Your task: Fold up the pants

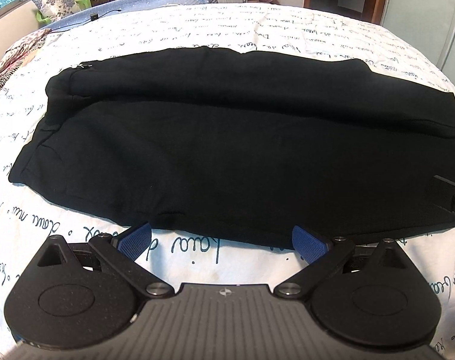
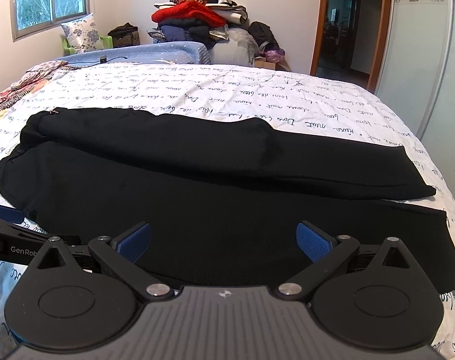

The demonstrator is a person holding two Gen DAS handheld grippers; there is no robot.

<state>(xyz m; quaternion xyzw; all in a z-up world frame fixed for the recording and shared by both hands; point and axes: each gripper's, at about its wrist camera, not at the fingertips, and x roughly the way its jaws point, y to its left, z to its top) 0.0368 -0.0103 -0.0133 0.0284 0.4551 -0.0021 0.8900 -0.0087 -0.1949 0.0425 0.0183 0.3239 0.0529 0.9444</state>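
Pants (image 1: 227,138) lie lengthwise across frame centre on the bed (image 1: 257,27), near hem just ahead of both spread, empty tongs: left tongs (image 1: 222,244), right tongs (image 2: 224,241).

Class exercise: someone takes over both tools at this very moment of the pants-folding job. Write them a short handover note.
Left tool: open, empty, at the near edge of the black pants.
Right tool: open, empty, over the near leg.
Pants lie flat across the white script-print bedspread, waistband to the left, hems to the right, legs side by side.
Done: spread out. Left: every fold; probably the near leg over the far one first.
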